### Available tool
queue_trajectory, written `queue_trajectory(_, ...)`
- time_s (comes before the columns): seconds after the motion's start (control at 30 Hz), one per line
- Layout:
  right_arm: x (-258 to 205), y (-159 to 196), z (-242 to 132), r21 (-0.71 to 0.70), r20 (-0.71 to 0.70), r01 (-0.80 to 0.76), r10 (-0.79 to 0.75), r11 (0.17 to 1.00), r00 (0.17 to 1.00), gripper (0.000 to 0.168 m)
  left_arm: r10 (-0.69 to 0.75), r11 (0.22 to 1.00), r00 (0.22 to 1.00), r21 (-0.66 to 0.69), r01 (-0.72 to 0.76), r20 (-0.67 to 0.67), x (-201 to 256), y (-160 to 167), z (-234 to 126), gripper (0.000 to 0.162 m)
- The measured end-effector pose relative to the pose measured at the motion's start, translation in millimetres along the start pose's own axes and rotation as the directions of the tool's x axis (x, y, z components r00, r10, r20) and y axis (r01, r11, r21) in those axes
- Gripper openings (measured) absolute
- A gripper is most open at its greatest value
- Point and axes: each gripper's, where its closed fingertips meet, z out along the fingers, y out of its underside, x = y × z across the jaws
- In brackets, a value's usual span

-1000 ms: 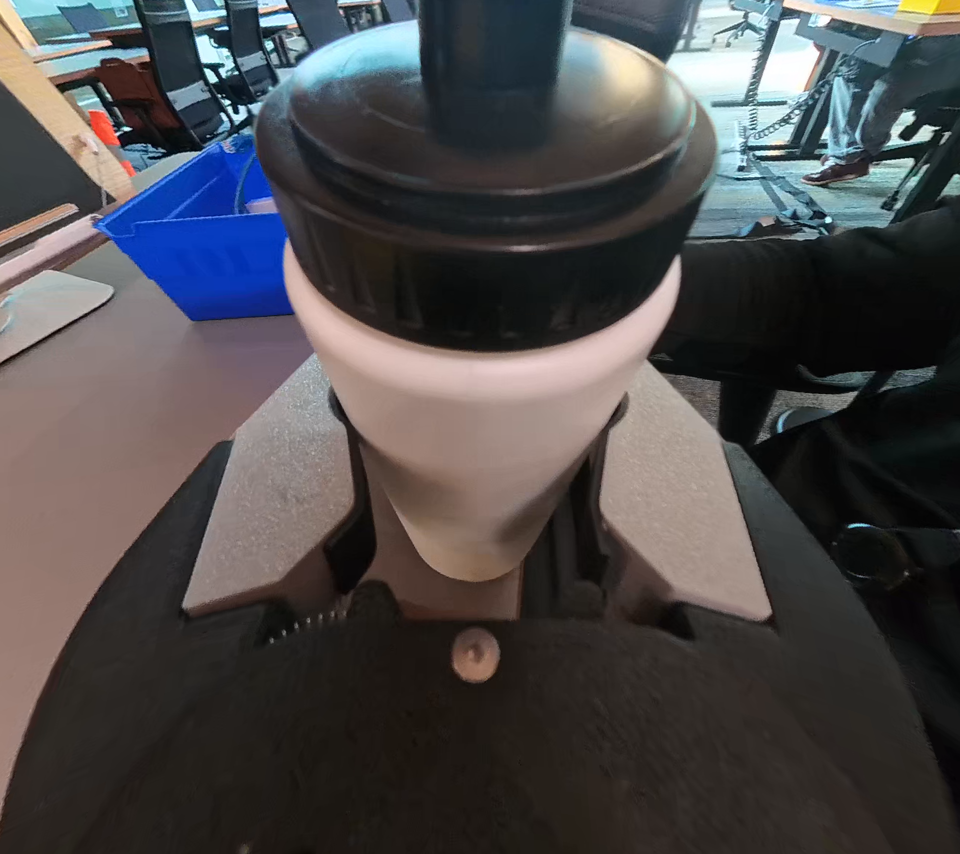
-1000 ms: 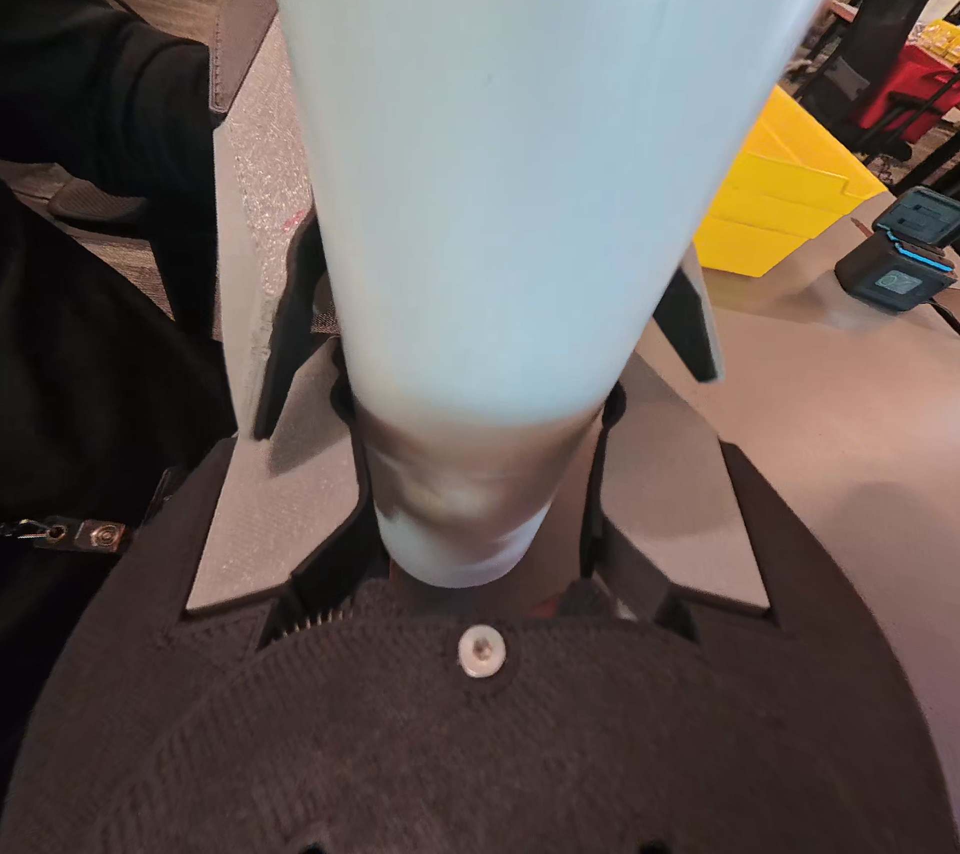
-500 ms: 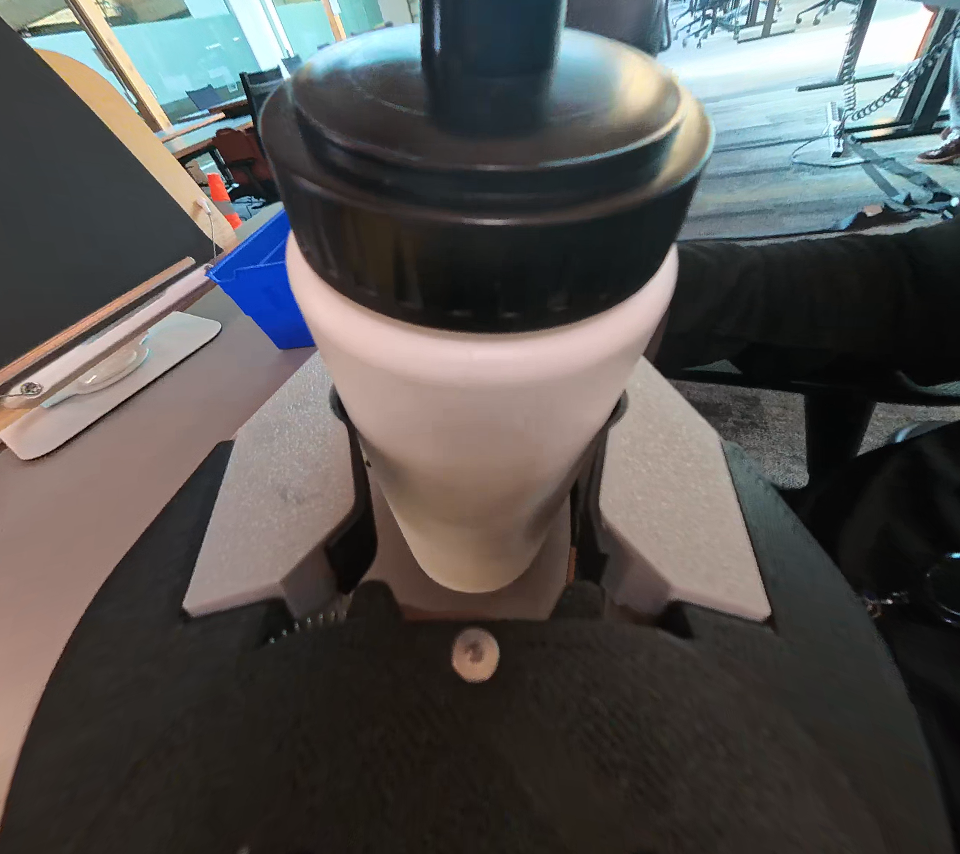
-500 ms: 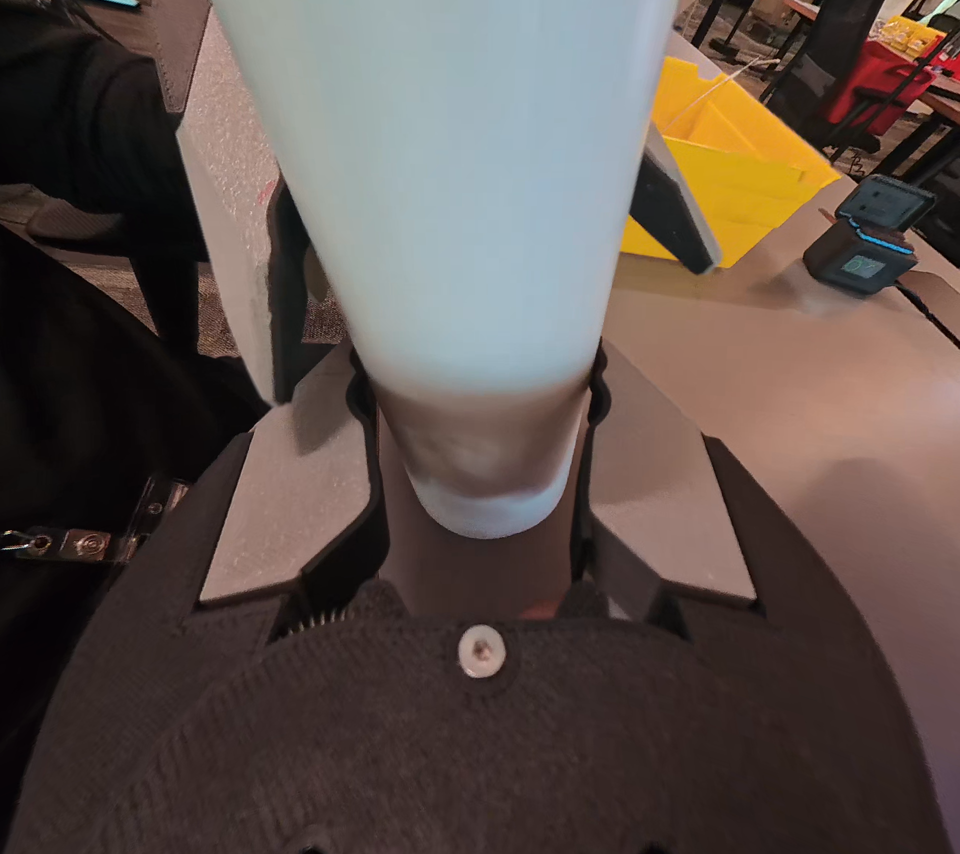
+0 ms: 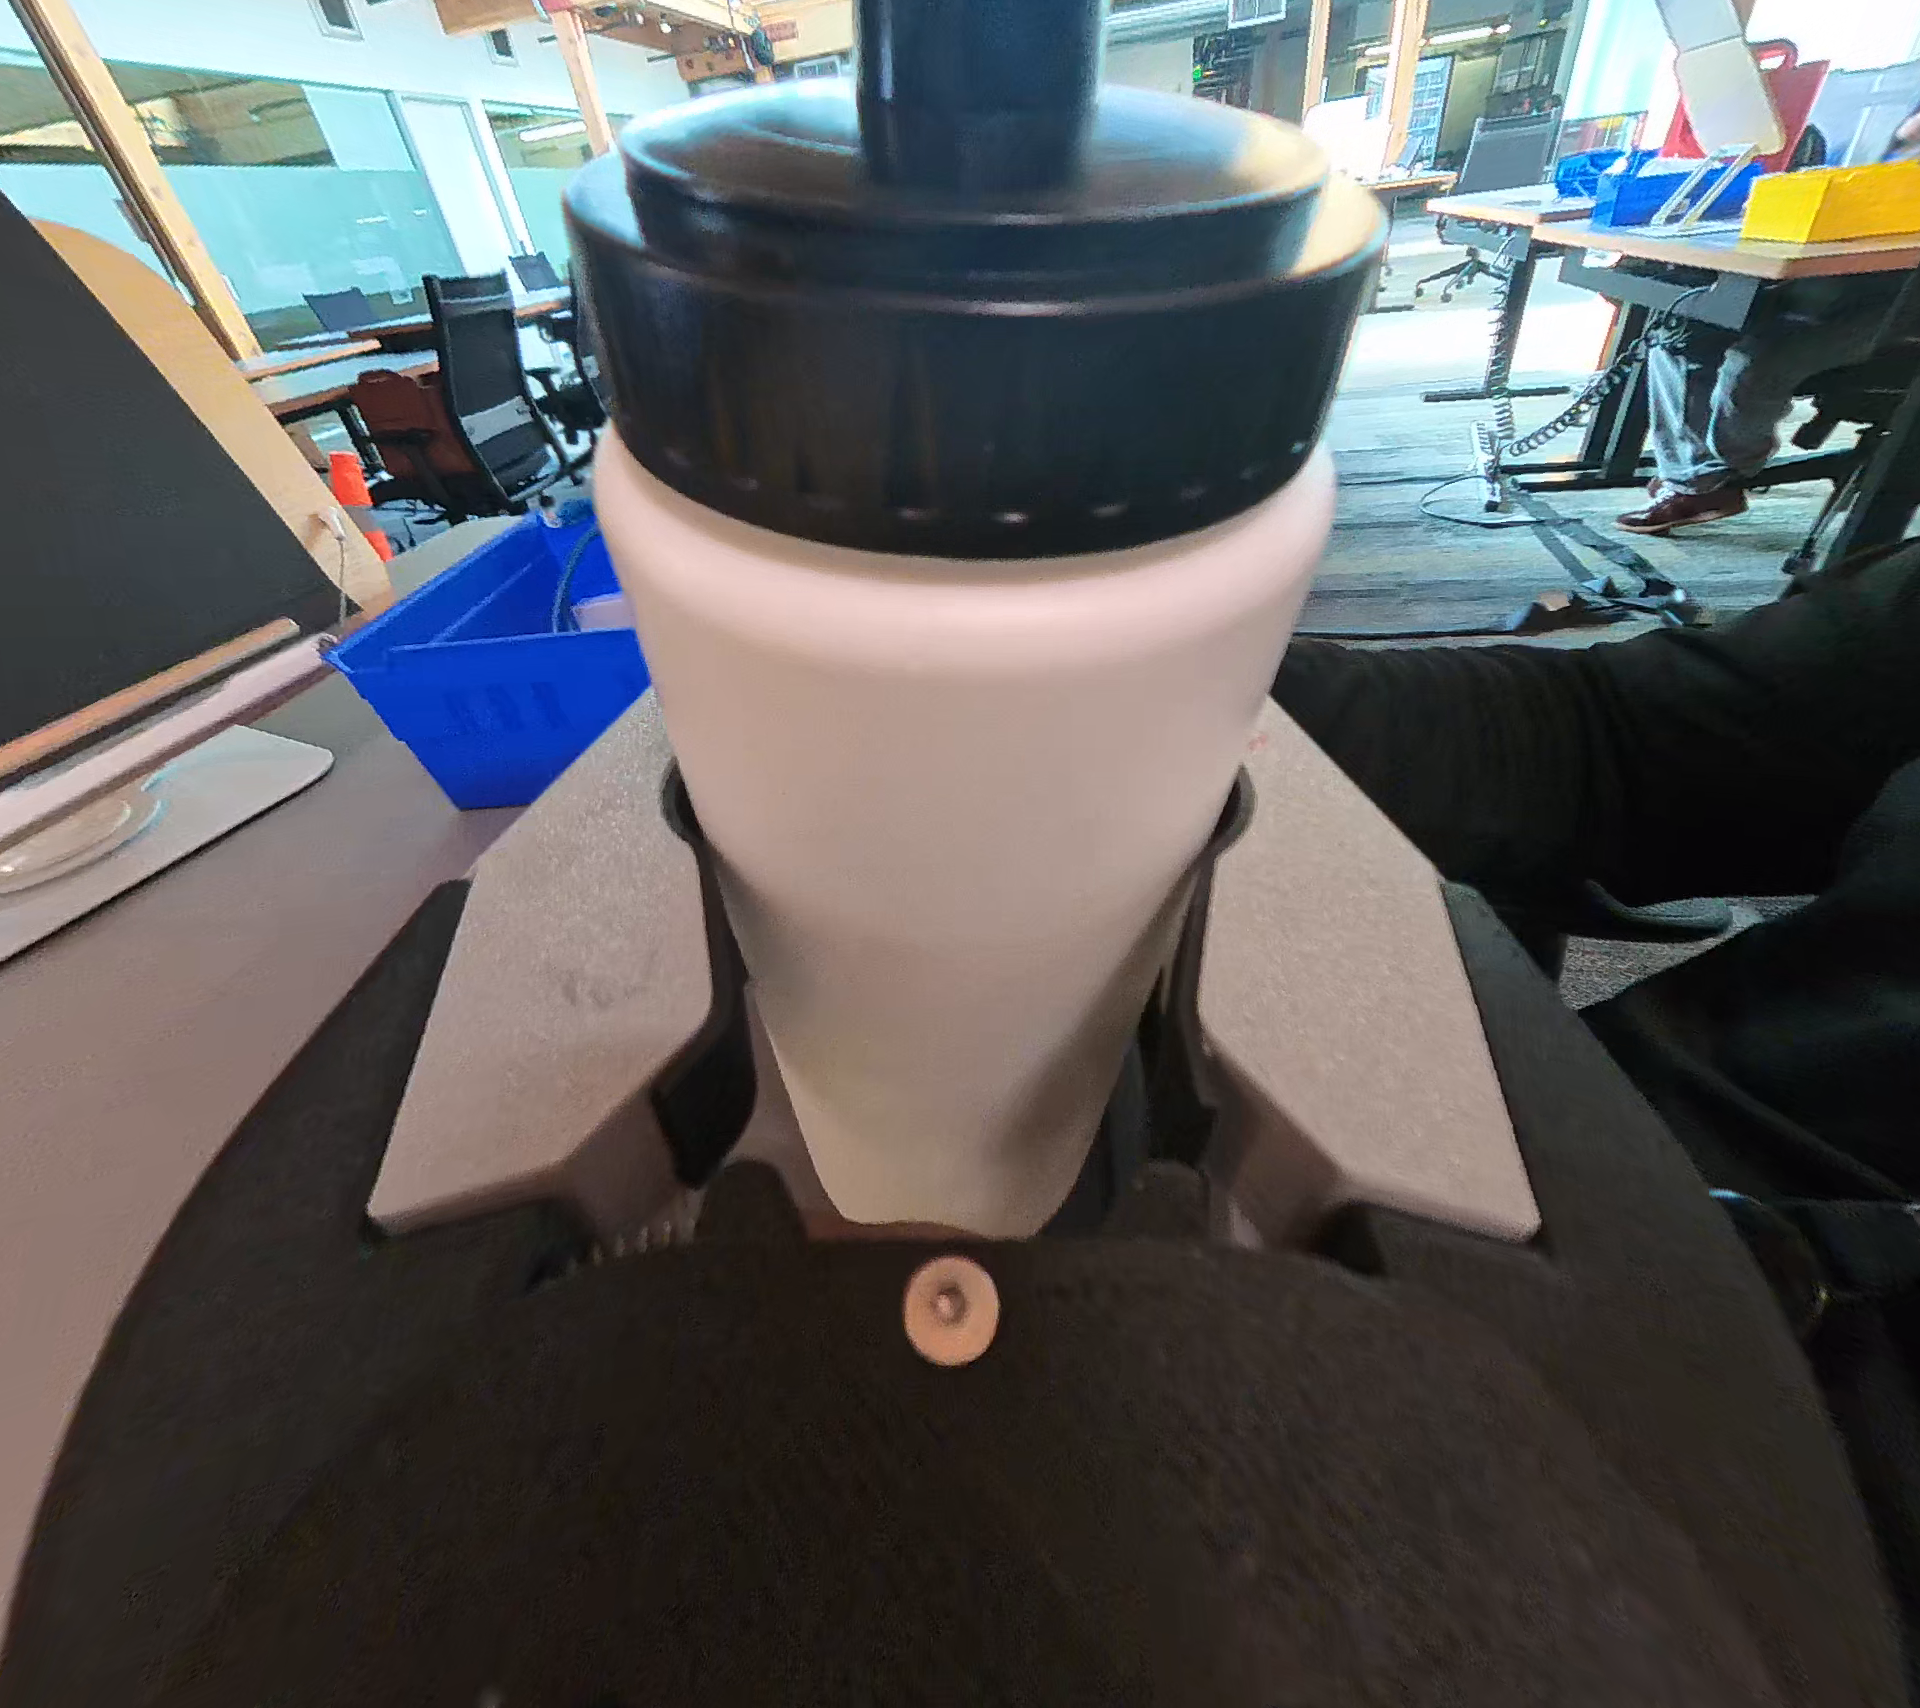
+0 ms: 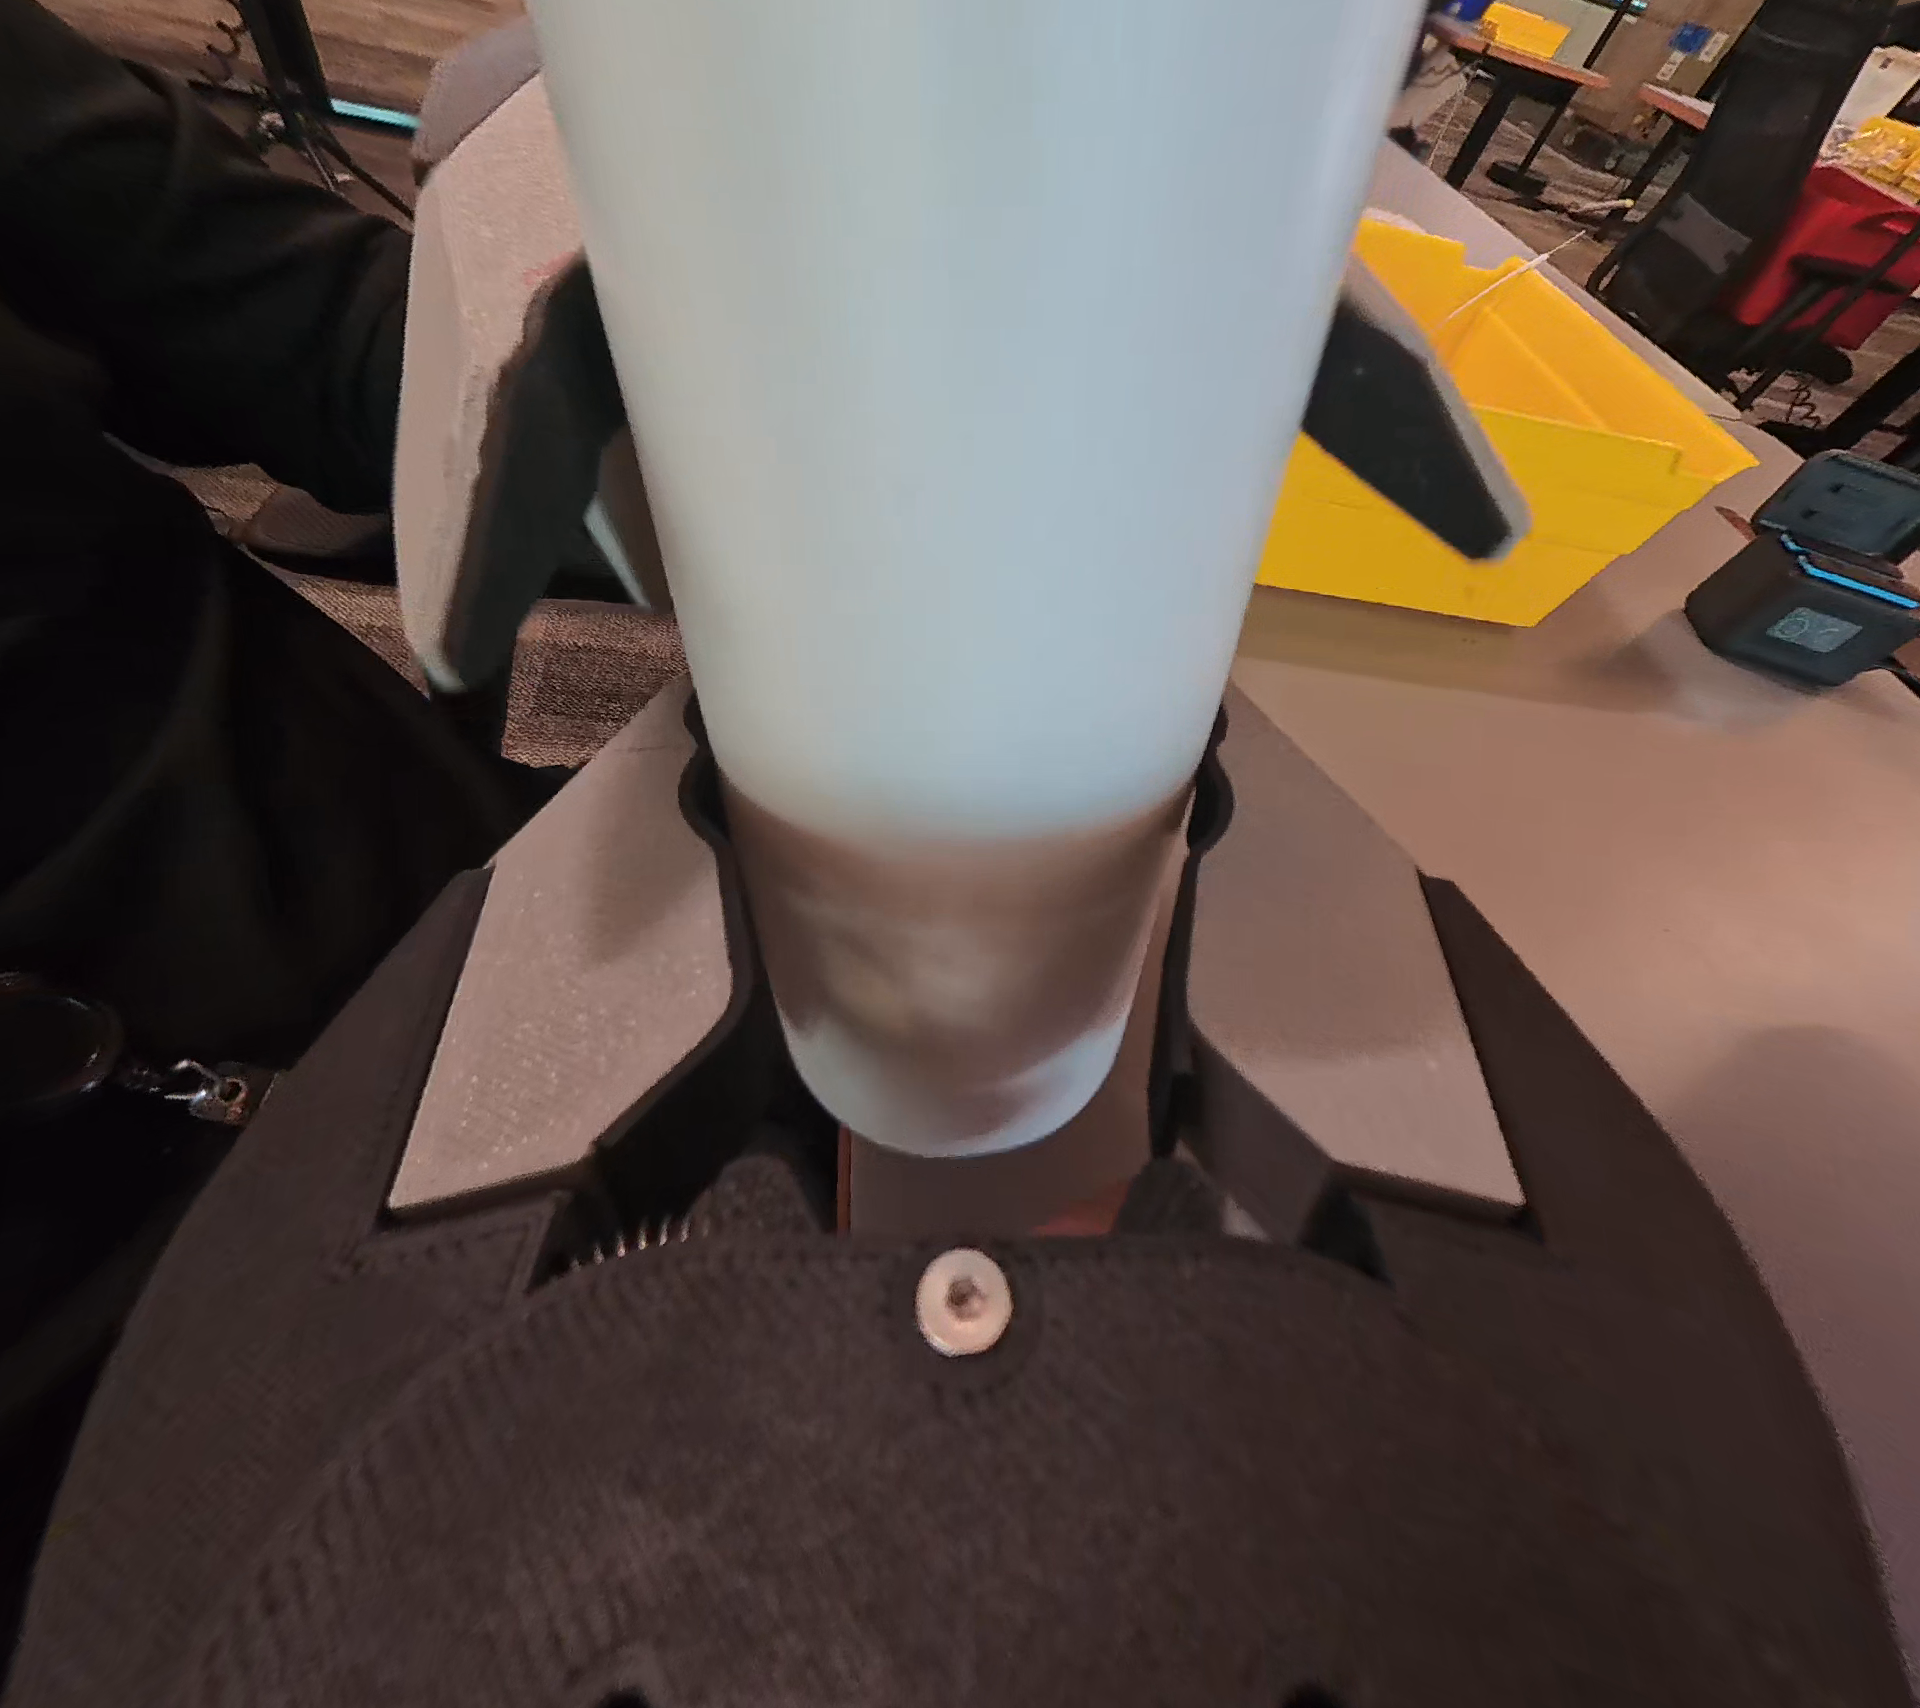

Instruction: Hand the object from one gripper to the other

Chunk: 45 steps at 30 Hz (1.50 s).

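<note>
Bottle (image 5: 956,785) | left gripper (image 5: 956,983) fingers still clamped | right gripper (image 6: 951,931) still clamped | background shifted

White bottle (image 5: 956,723) with ribbed black cap (image 5: 966,328); blue bin (image 5: 499,702), yellow bin (image 6: 1507,453), grey table (image 6: 1558,827).

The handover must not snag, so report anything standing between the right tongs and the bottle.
Nothing visible does. The bottle sits directly between the right tongs, with both fingers against its sides. The left tongs grip it too, nearer the black cap.
</note>
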Motion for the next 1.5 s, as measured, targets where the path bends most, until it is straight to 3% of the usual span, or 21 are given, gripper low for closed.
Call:
queue_trajectory(0.17,0,-5,-4,0.025,0.008,-0.017,0.016,1.0,1.0,0.086,-0.031,0.998,0.999,0.056,0.032,-0.022,0,-16,-9,0.097)
queue_trajectory(0.37,-8,7,11,-0.051,0.002,0.009,-0.009,0.999,1.0,0.102,0.005,1.0,0.999,-0.007,-0.005,-0.034,11,0,2,0.097)
queue_trajectory(0.63,-11,3,15,0.006,0.017,-0.025,0.024,1.0,1.0,0.112,0.009,1.0,0.999,0.013,-0.009,-0.031,11,-3,2,0.097)
queue_trajectory(0.8,-7,6,16,-0.025,-0.013,0.002,-0.003,1.0,1.0,0.104,0.012,1.0,1.0,0.005,-0.011,-0.017,8,-2,1,0.098)
queue_trajectory(1.0,-6,7,18,-0.031,-0.01,-0.031,0.031,0.999,0.999,0.1,-0.073,0.997,0.997,0.021,0.073,-0.016,3,-1,0,0.099)
queue_trajectory(1.2,-3,14,16,-0.104,-0.048,0.016,-0.021,0.994,0.999,0.099,-0.209,0.978,0.968,-0.057,0.203,-0.138,13,14,3,0.109)
queue_trajectory(1.33,-8,23,14,-0.187,-0.033,0.052,-0.059,0.981,0.998,0.099,-0.07,0.992,0.989,-0.116,0.055,-0.133,19,21,3,0.103)
queue_trajectory(1.5,-10,15,6,-0.193,-0.041,0.08,-0.09,0.978,0.995,0.104,0.239,0.957,0.971,-0.17,-0.235,0.007,11,14,-2,0.101)
